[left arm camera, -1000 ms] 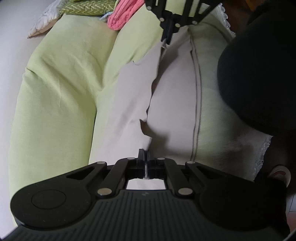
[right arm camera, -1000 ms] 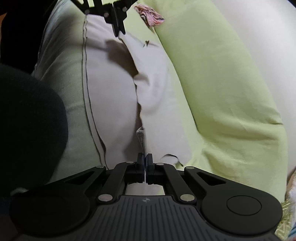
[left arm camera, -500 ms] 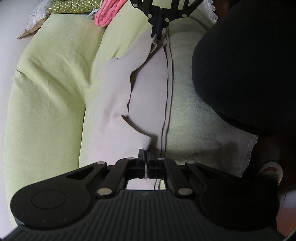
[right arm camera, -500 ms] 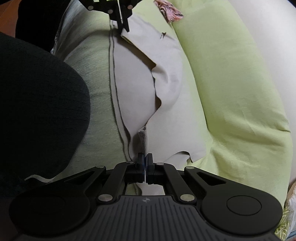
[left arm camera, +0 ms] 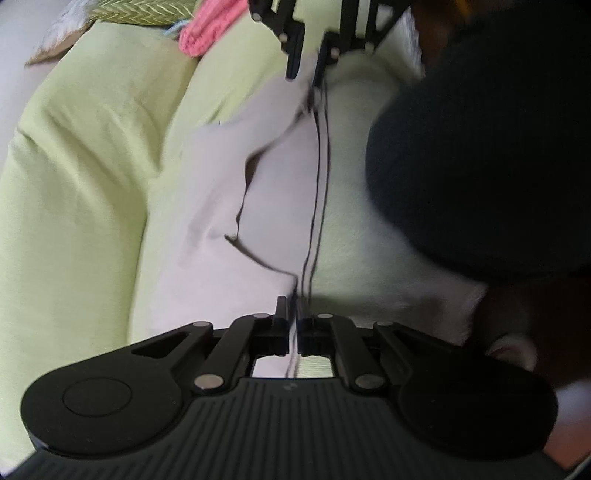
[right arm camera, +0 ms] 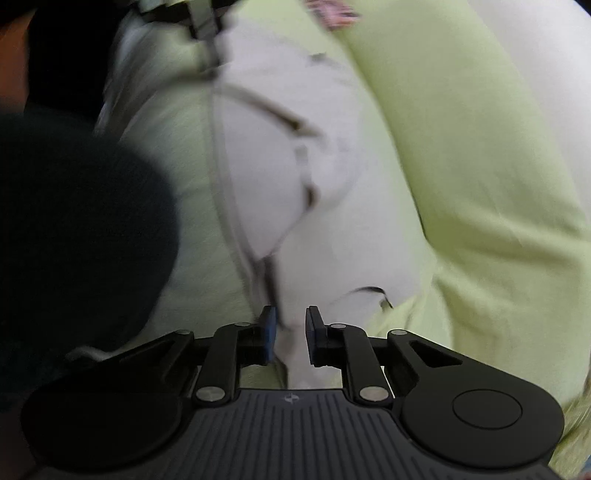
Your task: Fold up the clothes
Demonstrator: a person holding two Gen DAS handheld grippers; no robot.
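Observation:
A pale beige garment (left arm camera: 229,206) with a dark-stitched edge lies folded lengthwise on a light green couch seat (left arm camera: 85,192). My left gripper (left arm camera: 293,306) is shut on the garment's near corner at the stitched edge. My right gripper (right arm camera: 290,317) has its jaws parted, with the garment (right arm camera: 295,155) lying loose between them. In the left wrist view my right gripper (left arm camera: 306,70) shows at the garment's far end, jaws apart. In the right wrist view my left gripper (right arm camera: 207,33) shows blurred at the far end.
A dark rounded mass (left arm camera: 480,155) fills the side next to the garment, also in the right wrist view (right arm camera: 74,229). A pink cloth (left arm camera: 207,29) and a patterned cushion (left arm camera: 140,9) lie at the couch's far end. A lace-edged cover (left arm camera: 406,266) lies under the garment.
My right gripper has opened and let go of its garment corner. Both grippers carried the folded edge over toward the stitched edge; the left stays shut on it.

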